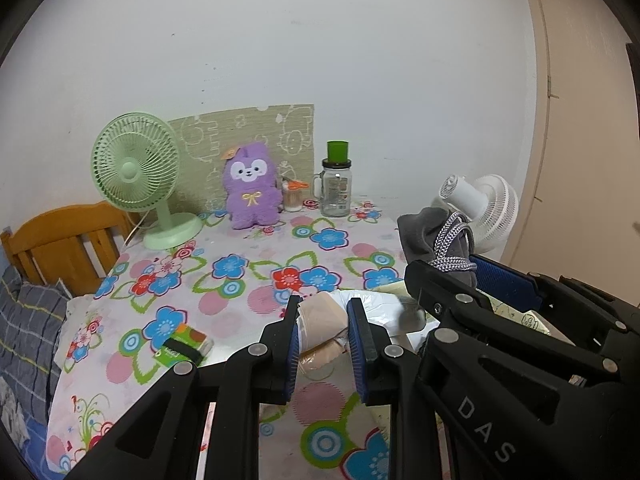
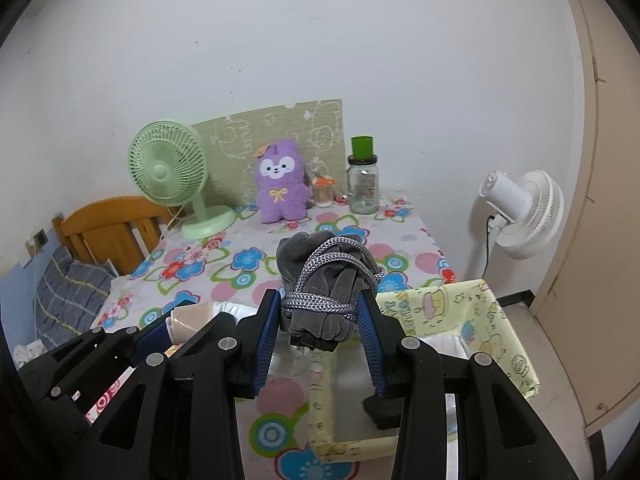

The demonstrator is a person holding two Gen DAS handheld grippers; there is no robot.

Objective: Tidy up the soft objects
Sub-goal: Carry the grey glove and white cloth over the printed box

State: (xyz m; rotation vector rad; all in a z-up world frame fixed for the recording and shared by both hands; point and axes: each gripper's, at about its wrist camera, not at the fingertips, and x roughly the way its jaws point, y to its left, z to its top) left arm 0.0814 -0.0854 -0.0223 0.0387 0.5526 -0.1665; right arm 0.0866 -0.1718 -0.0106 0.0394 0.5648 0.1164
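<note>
- Floral-cloth worktop (image 1: 256, 248) fills mid-frame in both wrist views; white wall behind, wooden bed headboard (image 1: 60, 240) at left edge.
- Back of worktop, left to right: green fan (image 1: 136, 168), purple plush (image 1: 251, 186), small jar with orange scissors (image 1: 294, 194), glass jar with green cap (image 1: 337, 184). White fan (image 2: 524, 216) stands off the right edge.
- Left hand-held gripper (image 1: 322, 334): jaws clamped on a beige soft roll (image 1: 320, 322); roll lies crosswise between the pads, its end poking toward the camera.
- Right hand-held gripper (image 2: 320, 316): jaws part-way closed, clamped on a grey cloth bundle (image 2: 324, 280) tied with grey-white cord (image 2: 320, 302). Bundle's long axis runs up and away from the pads, most of it sticking out past the fingertips.
- Both items are held up off the cloth, side by side, left one to picture-left of the right one.
- Key relation: yellow fabric box (image 2: 516, 344) sits lower right in the right wrist view, directly under and right of the grey bundle. Right hand is the nearer one; left has to cross over to reach it.
- Box contents: a dark item (image 2: 384, 410) on the floor of the box near the front wall; rest mostly hidden by the gripper.
- White plastic bag (image 1: 384, 308) lies on the worktop just behind the left gripper's pads; contents can't be made out.
- Green packet (image 1: 186, 346) lies lower left in the left wrist view, clear of both grippers.
- Judgement: likely next is dropping the bundle into the box; overhang could catch the rim.
</note>
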